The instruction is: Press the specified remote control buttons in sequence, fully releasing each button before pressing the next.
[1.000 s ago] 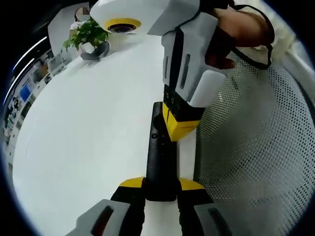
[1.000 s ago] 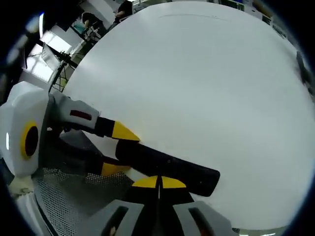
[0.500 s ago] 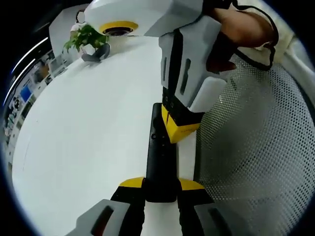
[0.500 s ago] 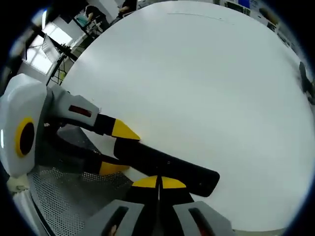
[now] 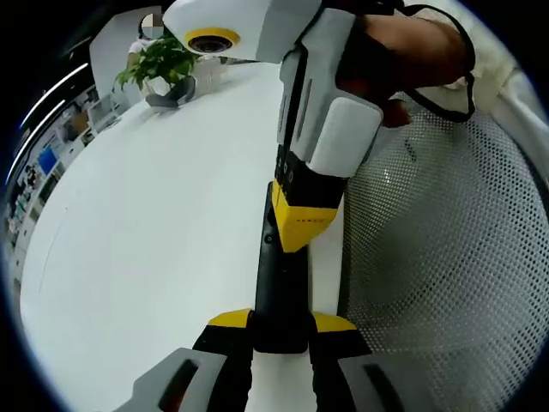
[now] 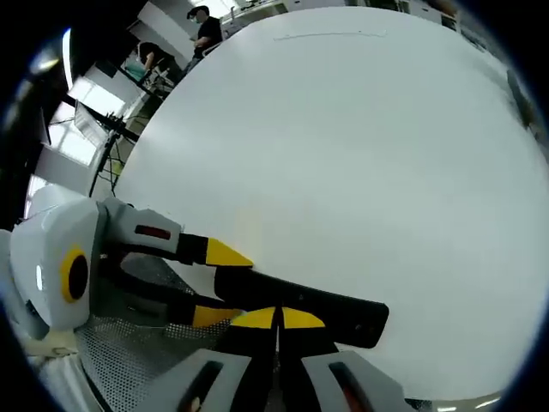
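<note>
The left gripper is clamped on the near end of the black remote control, which lies along the near right edge of the white table beside a mesh chair. The right gripper, jaws closed together and grasping nothing, bears tip-down on the button face. Likely faults: an off-centre tip depressing a neighbouring button, or incomplete lift-off causing a repeat press.
</note>
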{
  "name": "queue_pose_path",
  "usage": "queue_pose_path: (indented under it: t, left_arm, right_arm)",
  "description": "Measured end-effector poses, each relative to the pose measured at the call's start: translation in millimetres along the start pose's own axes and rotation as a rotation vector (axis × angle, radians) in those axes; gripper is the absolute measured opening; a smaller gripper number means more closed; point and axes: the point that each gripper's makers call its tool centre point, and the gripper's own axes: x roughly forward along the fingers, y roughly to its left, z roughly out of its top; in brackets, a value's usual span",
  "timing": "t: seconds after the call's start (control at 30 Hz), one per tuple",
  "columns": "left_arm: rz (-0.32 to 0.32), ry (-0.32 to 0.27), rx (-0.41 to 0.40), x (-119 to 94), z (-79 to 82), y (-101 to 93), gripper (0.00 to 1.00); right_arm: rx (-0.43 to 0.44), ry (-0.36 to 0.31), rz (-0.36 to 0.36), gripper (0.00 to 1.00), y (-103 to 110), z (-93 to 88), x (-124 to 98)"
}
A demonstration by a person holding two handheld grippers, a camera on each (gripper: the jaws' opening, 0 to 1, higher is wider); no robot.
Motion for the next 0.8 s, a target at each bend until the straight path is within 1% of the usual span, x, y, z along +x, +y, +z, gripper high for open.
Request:
queue_pose_path:
  t: [0.17,0.3,0.47,0.8]
  left_arm:
    - [-0.002,0.002,-0.001,0.2,0.0,0.3,0.24]
    - [-0.002,-0.001,-0.005,0.5,-0.1,0.4,0.24]
    - [-0.003,-0.002,-0.008,0.0,0.1,0.3,0.24]
    - [-0.004,0.004,-0.006,0.3,0.3,0.2,0.24]
  right_arm:
    - [-0.011,0.011,0.006,0.00,3.1,-0.8,5.1]
    - [-0.019,0.010,-0.006,0.00,0.8,-0.3,6.6]
    - [-0.010,0.018,0.005,0.00,0.7,-0.2,7.2]
    - [-0.046,0.013,-0.022,0.00,-0.1,0.6,9.5]
